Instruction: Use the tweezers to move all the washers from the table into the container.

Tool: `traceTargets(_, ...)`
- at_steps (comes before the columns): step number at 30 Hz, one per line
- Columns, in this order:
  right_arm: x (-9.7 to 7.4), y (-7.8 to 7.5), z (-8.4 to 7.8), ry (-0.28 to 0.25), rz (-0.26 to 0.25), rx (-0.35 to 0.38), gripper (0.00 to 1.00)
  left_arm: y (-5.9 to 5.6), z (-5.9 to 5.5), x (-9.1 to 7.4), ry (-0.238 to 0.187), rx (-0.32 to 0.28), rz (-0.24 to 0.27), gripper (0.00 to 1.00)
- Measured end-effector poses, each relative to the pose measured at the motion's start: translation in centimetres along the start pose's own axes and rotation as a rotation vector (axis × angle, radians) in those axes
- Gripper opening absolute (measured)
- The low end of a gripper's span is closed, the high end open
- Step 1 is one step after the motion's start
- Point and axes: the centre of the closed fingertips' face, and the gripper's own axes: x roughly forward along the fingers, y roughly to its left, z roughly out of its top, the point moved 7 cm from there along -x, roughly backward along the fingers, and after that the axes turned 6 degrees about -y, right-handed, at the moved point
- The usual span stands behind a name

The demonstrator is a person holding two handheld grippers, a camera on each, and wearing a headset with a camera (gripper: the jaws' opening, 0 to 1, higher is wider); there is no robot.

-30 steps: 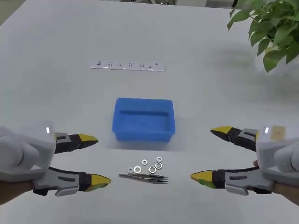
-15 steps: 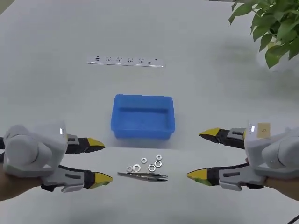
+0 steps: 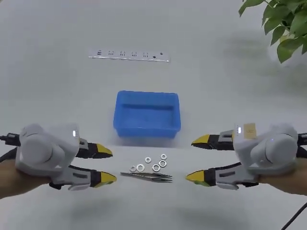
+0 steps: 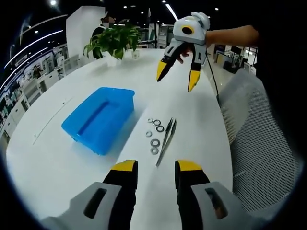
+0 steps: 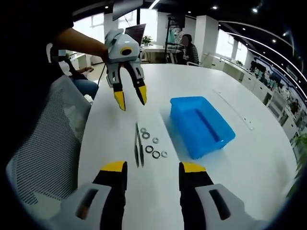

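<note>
Several small metal washers (image 3: 151, 164) (image 4: 155, 132) (image 5: 150, 143) lie on the white table just in front of the blue container (image 3: 147, 114) (image 4: 100, 118) (image 5: 202, 124). Metal tweezers (image 3: 146, 176) (image 4: 166, 141) (image 5: 138, 151) rest flat beside them, on the near side. My left gripper (image 3: 108, 164) (image 4: 153, 171) hovers open to the left of the tweezers with nothing between its jaws. On the right, level with it, my right gripper (image 3: 196, 158) (image 5: 149, 171) is open and also holds nothing. Both point inward at the tweezers.
A white power strip (image 3: 128, 55) lies beyond the container. A potted plant (image 3: 283, 24) (image 4: 115, 40) stands at the far right corner. A mesh office chair (image 4: 266, 158) (image 5: 43, 143) sits at the table's near edge.
Both grippers have moved inward toward the tweezers and washers. The head camera has tilted, so the container and power strip sit higher in the picture.
</note>
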Motion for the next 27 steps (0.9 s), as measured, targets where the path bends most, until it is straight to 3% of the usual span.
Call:
traceTargets(14, 2.6, 0.4, -0.5, 0.057, 0.096, -0.052, 0.34, 0.4, -0.7, 1.7, 0.049, 0.037, -0.059, 0.25)
traceTargets(27, 4.7, 1.0, -0.9, 0.09, 0.153, -0.079, 0.28, 0.8, -1.4, 2.7, 0.092, 0.078, -0.097, 0.19)
